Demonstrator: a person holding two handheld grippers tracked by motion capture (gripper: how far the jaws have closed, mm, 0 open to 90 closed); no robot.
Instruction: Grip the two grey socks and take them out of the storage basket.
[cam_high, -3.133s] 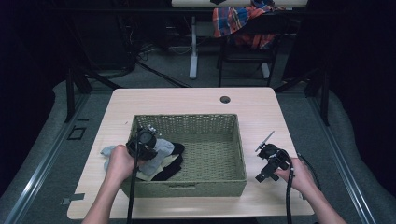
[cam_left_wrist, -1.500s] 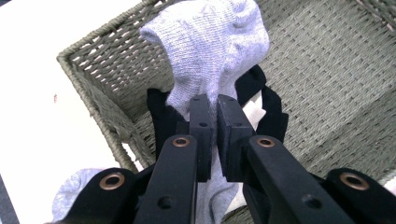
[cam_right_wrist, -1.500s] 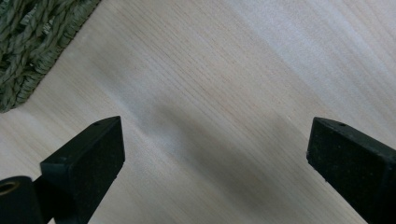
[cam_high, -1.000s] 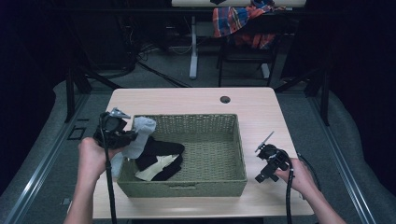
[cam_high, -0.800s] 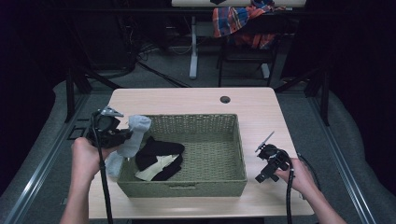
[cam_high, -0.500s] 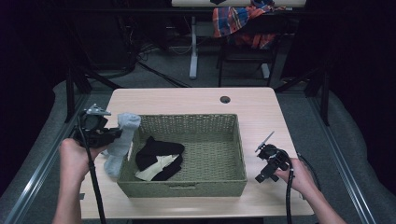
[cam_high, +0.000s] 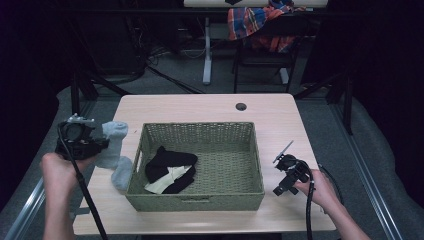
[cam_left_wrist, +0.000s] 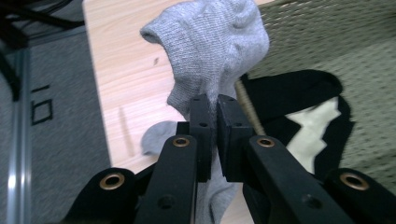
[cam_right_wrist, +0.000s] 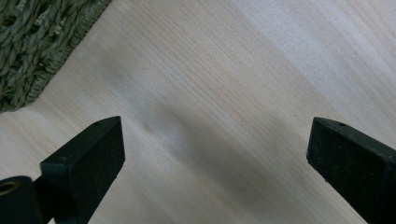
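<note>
One grey sock (cam_high: 114, 152) is out of the basket (cam_high: 200, 201) at its nine o'clock, pinched in the left gripper (cam_left_wrist: 211, 105) over the table (cam_high: 200, 107). Two dark garments (cam_high: 170, 169) remain inside — the right gripper (cam_high: 285, 175) rests at three o'clock, jaws spread.

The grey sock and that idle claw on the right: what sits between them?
In the high view, the woven basket sits between the grey sock and the right claw, with a black-and-cream garment inside.

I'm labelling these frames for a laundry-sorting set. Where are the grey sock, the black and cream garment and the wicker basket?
grey sock (cam_left_wrist: 212, 44): left gripper view, on the bunched knit above the jaws.
black and cream garment (cam_high: 170, 171): high view, on its middle, inside the basket.
wicker basket (cam_high: 195, 201): high view, on its near wall.
</note>
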